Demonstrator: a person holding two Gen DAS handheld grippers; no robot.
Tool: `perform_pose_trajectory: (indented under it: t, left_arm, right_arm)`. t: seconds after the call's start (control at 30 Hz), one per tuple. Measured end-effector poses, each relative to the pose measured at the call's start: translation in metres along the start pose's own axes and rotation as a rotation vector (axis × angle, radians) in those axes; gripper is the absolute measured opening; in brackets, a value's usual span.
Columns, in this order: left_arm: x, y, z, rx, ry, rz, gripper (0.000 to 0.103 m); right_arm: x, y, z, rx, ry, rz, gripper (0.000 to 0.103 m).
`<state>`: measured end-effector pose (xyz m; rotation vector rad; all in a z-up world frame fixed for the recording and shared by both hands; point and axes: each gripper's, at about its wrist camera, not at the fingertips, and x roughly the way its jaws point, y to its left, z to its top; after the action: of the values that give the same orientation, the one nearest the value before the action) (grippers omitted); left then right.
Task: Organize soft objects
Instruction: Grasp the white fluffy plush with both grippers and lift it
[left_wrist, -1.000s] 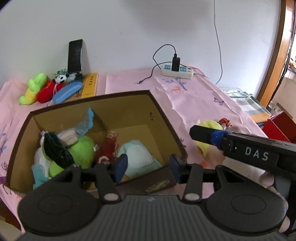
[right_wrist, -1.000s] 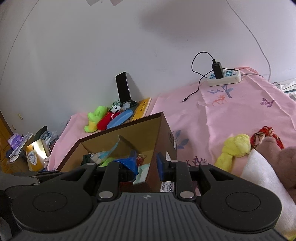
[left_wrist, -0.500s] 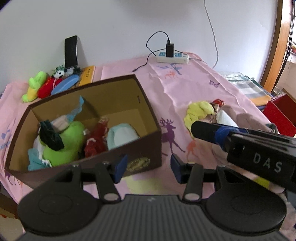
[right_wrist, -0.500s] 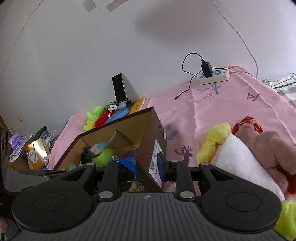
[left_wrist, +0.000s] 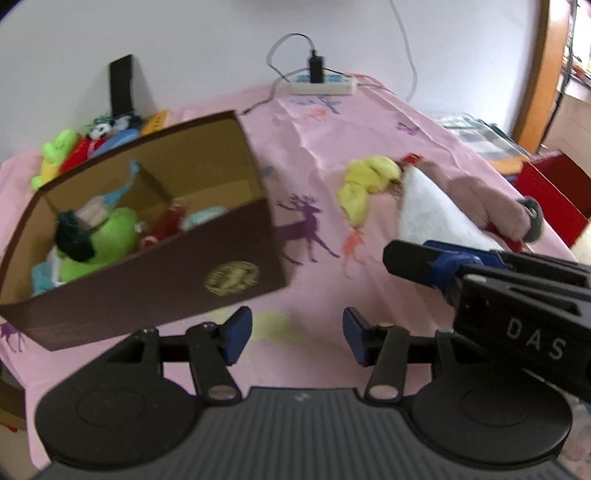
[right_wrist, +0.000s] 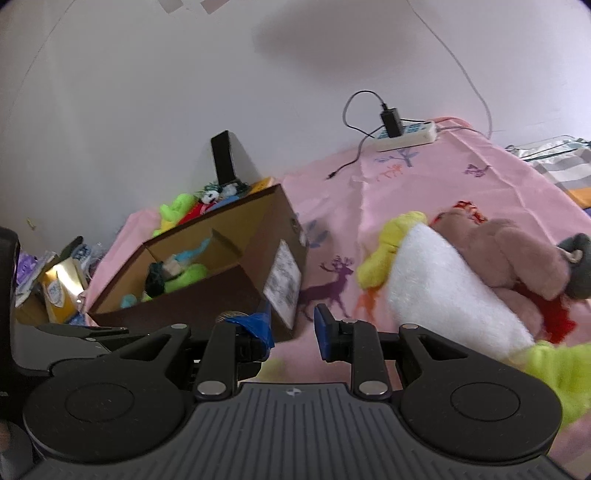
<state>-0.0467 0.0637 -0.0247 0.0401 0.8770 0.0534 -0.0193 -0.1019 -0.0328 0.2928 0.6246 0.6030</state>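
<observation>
A brown cardboard box (left_wrist: 155, 280) (right_wrist: 236, 291) sits on the pink cloth and holds several soft toys, among them a green plush (left_wrist: 107, 236). To its right lies a heap of toys: a yellow plush (left_wrist: 365, 184) (right_wrist: 388, 254), a white one (left_wrist: 432, 218) (right_wrist: 443, 291) and a tan one (right_wrist: 509, 254). My left gripper (left_wrist: 295, 334) hovers over bare cloth in front of the box, jaws opening, nothing between them. My right gripper (right_wrist: 291, 328) (left_wrist: 417, 258) is beside the box's near corner, left of the heap, jaws opening and empty.
More toys (left_wrist: 74, 147) and a standing phone (left_wrist: 122, 85) are behind the box against the wall. A power strip with a charger (left_wrist: 321, 83) lies at the back of the table. A red box (left_wrist: 550, 192) is off the table's right edge. A lime-green plush (right_wrist: 561, 373) is near the right gripper.
Both grippers have drawn back from over the box toward the near right, so the box now sits farther left and the toy heap is closer. Both pairs of jaws have widened slightly.
</observation>
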Motion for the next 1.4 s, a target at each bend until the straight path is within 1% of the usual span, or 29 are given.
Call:
perform_pose_trajectory:
  t: [0.17,0.3,0.47,0.67,0.77,0.9,0.97,1.0,1.13,1.2,1.3,1.4]
  left_arm:
    - [0.013,-0.022,-0.004,0.047,0.027,-0.05,0.054]
    - [0.019,-0.034,-0.009,0.062,0.035,-0.133,0.057]
    - [0.026,-0.048,-0.011,0.088,0.034,-0.207,0.058]
    - [0.032,-0.055,-0.007,0.095,0.023,-0.284,0.061]
    - [0.034,-0.056,-0.004,0.09,0.01,-0.32,0.062]
    - [0.038,-0.055,0.0,0.078,-0.008,-0.363,0.062]
    - [0.039,-0.056,0.002,0.082,-0.02,-0.379,0.062]
    - [0.039,-0.056,0.002,0.084,-0.023,-0.386,0.062]
    - [0.045,-0.053,0.005,0.1,-0.024,-0.415,0.063]
    - [0.048,-0.049,0.005,0.097,-0.019,-0.426,0.063]
    - [0.051,-0.042,0.005,0.09,-0.021,-0.424,0.063]
    - [0.055,-0.036,0.006,0.088,-0.016,-0.413,0.063]
  right_arm:
    - [-0.01,-0.02,-0.003,0.023,-0.007,-0.049,0.008]
    - [-0.019,-0.036,-0.006,0.026,-0.01,-0.095,0.009]
    - [-0.027,-0.054,-0.008,0.023,-0.012,-0.15,0.009]
    - [-0.03,-0.075,0.002,0.06,-0.048,-0.167,0.01]
    - [-0.022,-0.087,0.008,0.098,-0.035,-0.17,0.011]
    - [-0.005,-0.105,0.011,0.207,0.02,-0.157,0.011]
    - [-0.001,-0.113,0.009,0.276,0.049,-0.134,0.012]
    - [0.001,-0.113,0.009,0.297,0.064,-0.115,0.014]
    - [0.002,-0.108,0.009,0.324,0.113,-0.034,0.014]
    - [0.005,-0.106,0.007,0.356,0.145,0.029,0.014]
    - [0.017,-0.1,0.002,0.408,0.21,0.114,0.014]
    - [0.024,-0.095,0.0,0.419,0.24,0.14,0.014]
